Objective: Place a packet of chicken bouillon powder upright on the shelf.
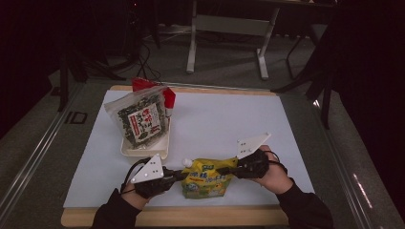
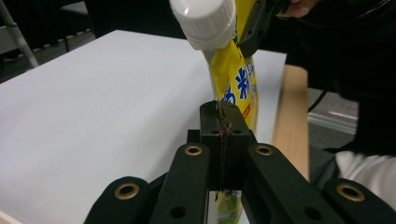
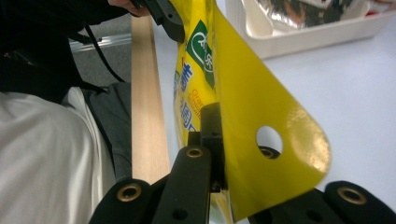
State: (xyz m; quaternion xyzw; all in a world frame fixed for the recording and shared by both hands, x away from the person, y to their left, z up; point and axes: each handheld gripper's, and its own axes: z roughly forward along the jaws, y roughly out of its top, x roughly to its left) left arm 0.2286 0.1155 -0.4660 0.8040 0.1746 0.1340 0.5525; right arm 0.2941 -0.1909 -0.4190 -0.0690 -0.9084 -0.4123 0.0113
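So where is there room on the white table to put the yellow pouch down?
The big bare patch is the white mat right of the tray and beyond the yellow pouch. There is also room left of the tray. It is crowded at the tray, which holds the seaweed bag, and along the near edge, where both tongs grip the pouch.
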